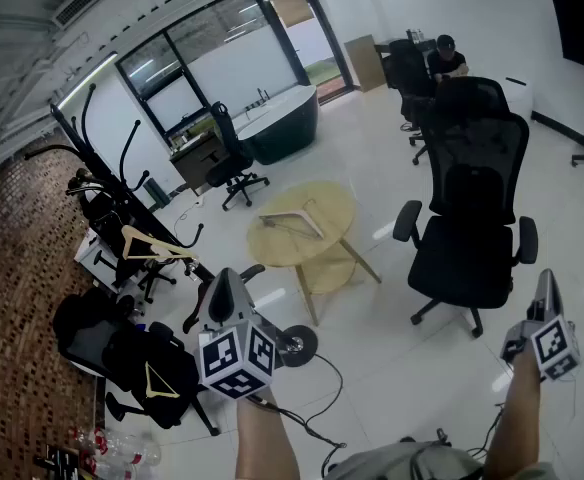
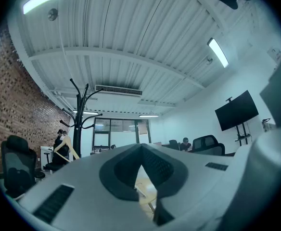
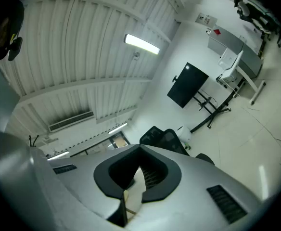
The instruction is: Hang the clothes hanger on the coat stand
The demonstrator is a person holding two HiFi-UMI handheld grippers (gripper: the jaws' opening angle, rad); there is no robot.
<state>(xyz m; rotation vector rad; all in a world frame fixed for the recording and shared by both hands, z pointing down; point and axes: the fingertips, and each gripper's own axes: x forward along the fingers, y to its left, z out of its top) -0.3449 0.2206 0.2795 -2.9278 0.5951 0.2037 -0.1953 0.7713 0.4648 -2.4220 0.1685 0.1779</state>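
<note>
A black coat stand (image 1: 77,143) rises at the left, by the brick wall. One wooden hanger (image 1: 154,245) hangs on its lower part. A second wooden hanger (image 1: 294,220) lies on the round wooden table (image 1: 332,203), and a third (image 1: 158,382) rests on a black bag on the floor. My left gripper (image 1: 224,282) is shut and empty, pointing toward the table and stand. My right gripper (image 1: 547,282) is shut and empty at the far right, beside an office chair. In the left gripper view the coat stand (image 2: 78,117) and its hanger (image 2: 66,149) show left of the closed jaws.
A black office chair (image 1: 472,218) stands right of the table. Another chair (image 1: 234,158) and a dark tub (image 1: 282,123) sit farther back. A person (image 1: 445,58) sits at a desk. Bags (image 1: 122,353) and cables (image 1: 322,408) clutter the floor near my left arm.
</note>
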